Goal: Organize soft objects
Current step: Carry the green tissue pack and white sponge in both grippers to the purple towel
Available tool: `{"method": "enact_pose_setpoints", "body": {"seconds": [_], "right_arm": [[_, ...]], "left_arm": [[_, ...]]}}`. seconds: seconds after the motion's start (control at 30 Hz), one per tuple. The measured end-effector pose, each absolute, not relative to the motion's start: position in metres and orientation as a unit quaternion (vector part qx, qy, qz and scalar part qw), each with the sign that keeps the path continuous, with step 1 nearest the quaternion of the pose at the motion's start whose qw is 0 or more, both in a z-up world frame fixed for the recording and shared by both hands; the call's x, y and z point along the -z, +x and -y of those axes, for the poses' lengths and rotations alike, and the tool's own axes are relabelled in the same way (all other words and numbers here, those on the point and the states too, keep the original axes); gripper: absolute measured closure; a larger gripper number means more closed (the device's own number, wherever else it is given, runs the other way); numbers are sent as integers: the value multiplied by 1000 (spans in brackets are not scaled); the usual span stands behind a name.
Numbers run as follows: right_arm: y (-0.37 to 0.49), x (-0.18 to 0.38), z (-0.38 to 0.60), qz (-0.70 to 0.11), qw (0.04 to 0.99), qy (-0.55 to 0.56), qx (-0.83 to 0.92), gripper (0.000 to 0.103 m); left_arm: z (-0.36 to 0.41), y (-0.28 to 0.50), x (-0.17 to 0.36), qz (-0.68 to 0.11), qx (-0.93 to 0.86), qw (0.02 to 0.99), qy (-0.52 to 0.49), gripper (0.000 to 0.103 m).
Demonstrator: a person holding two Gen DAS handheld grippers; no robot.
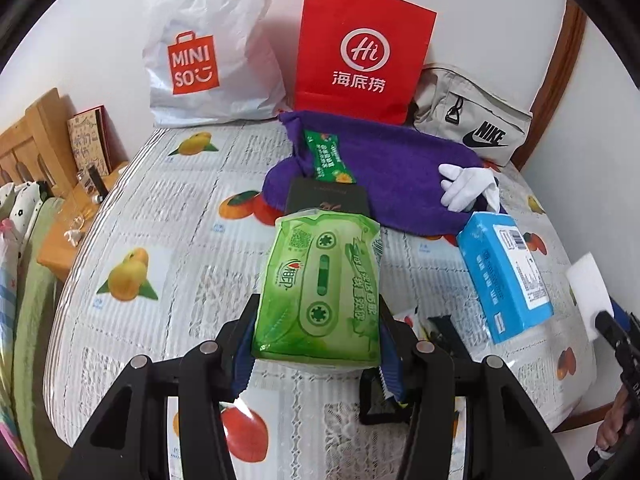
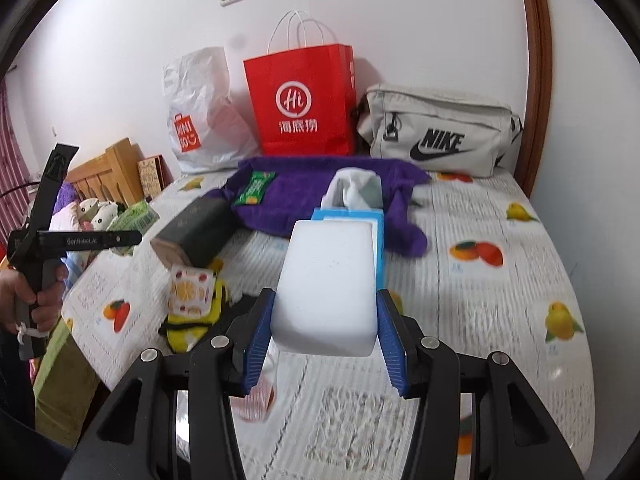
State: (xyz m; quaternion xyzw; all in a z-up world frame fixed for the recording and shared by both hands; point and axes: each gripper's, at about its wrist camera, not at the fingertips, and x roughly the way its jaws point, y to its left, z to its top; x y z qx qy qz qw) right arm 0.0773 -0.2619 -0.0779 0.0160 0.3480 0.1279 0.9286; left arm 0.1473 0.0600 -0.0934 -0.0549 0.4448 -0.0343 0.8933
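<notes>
The green pack (image 1: 320, 284) sits clamped between the blue pads of the left claw (image 1: 316, 344), sticking out forward past the fingertips and held clear of the table (image 1: 168, 216); the white sponge (image 2: 328, 284) is pinched the same way in the right claw (image 2: 326, 336), also off the surface. Both soft things look freshly picked, so the step in hand reads as the carry, with placing to come. The next move likely calls for bringing each forward to one of the bags at the wall and releasing over an opening, without squeezing harder, since both loads give under pressure. Ahead of the left claw lie one dark box (image 1: 328, 198), one purple towel (image 1: 384, 176) with one small green packet (image 1: 328, 156) on it, and one white glove (image 1: 464, 184) to the far right. Just right of that claw stands one blue tissue box (image 1: 504, 272). Left of the right claw, near it, lie one fruit-print sachet (image 2: 190, 288) and one yellow item (image 2: 192, 328) that I cannot name. Farthest ahead stand three bags: one white plastic bag (image 1: 208, 48), one red paper bag (image 1: 360, 48), one grey pouch (image 1: 472, 120). Which bag is meant for which thing I cannot tell.
</notes>
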Motion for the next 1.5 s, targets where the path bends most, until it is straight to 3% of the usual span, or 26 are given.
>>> {"method": "enact_pose_setpoints", "body": {"seconds": [0.9,1.5], "right_arm": [[215,39,269,-326,937,18,-121,54],[320,68,268,-351,927,17,-132,54]], "left_arm": [[-40,241,84,-459,51,885,-58,53],[-24,325,106,-483,83,870,-47,53]]}}
